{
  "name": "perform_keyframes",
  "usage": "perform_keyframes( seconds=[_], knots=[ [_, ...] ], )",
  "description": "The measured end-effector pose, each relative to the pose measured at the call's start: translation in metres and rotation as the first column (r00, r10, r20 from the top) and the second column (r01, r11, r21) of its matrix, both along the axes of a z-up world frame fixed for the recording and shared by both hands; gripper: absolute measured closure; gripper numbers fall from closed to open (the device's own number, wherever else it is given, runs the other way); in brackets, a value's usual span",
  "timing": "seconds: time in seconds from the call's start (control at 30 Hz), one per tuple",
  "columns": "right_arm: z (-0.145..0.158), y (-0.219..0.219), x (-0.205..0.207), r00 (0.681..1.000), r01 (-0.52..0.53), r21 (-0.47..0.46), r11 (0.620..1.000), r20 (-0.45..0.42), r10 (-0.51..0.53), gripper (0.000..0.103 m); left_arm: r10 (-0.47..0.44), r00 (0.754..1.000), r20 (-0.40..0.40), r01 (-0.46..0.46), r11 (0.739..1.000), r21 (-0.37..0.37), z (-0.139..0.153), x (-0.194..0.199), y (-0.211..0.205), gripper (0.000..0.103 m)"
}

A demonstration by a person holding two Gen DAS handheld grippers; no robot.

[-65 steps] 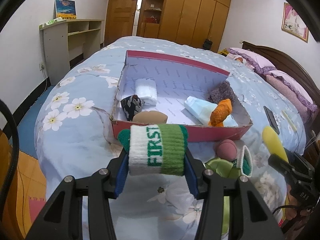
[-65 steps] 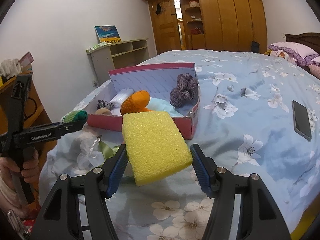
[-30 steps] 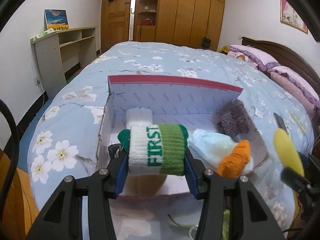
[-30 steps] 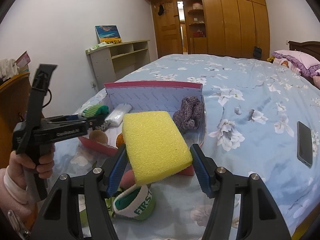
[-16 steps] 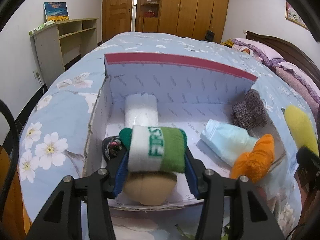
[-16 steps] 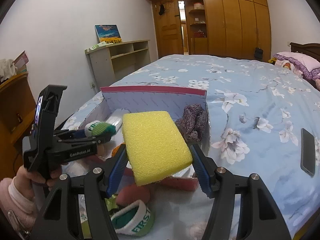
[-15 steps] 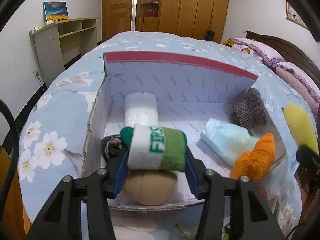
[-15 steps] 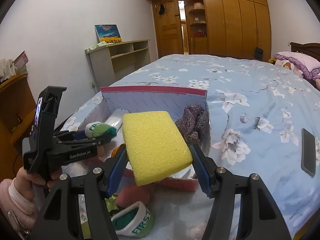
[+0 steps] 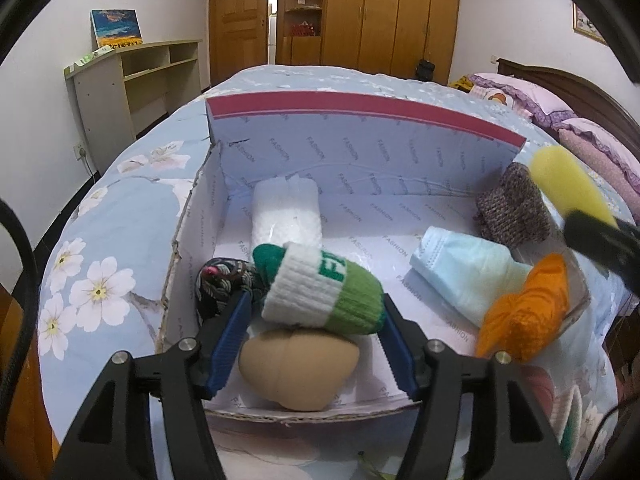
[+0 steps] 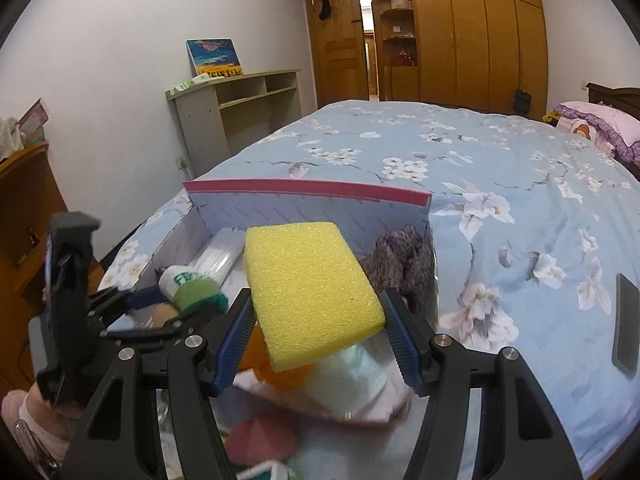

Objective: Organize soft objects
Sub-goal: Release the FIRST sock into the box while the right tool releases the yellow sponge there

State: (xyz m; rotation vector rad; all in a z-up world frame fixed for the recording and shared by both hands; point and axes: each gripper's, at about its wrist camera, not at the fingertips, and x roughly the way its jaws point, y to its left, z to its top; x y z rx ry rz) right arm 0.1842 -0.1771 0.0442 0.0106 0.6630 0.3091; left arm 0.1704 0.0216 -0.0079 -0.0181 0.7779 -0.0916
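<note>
- Your left hand-held gripper (image 9: 316,312) is spread; the green-and-white knit roll (image 9: 320,290) sits loose, tilted, over the box (image 9: 360,108), apparently for release.
- Your right hand-held gripper (image 10: 316,320) pinches the yellow sponge (image 10: 310,286) above the box's near edge, presumably next in.

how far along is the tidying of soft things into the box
Done: white roll, face mask pack, orange knit, brown knit and others lie in the box. In hand: left gripper over it with the green-white band; right gripper holds the yellow sponge. Left: a few items outside.
</note>
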Motion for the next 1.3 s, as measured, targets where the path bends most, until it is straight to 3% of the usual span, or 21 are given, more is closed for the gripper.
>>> perform_keyframes(
  seconds=[0.53, 0.73, 0.87, 1.3],
  knots=[
    [-0.026, 0.007, 0.062, 0.997, 0.038, -0.07, 0.997, -0.057, -0.042, 0.038, 0.0, 1.0, 0.003, 0.0, 1.0, 0.001, 0.0, -0.001, 0.0, 0.036],
    [-0.027, 0.007, 0.062, 0.997, 0.042, -0.071, 0.997, -0.055, -0.046, 0.036, 0.001, 1.0, 0.003, -0.001, 1.0, 0.002, 0.0, -0.001, 0.0, 0.036],
    [-0.026, 0.008, 0.059, 0.998, 0.034, -0.066, 0.997, -0.049, -0.037, 0.028, 0.003, 1.0, 0.002, -0.003, 1.0, 0.003, 0.0, -0.001, 0.001, 0.036],
    [-0.016, 0.009, 0.045, 1.0, 0.005, -0.059, 0.998, -0.026, -0.006, 0.028, -0.011, 1.0, 0.007, 0.011, 1.0, -0.029, 0.007, -0.002, 0.003, 0.031]
  ],
)
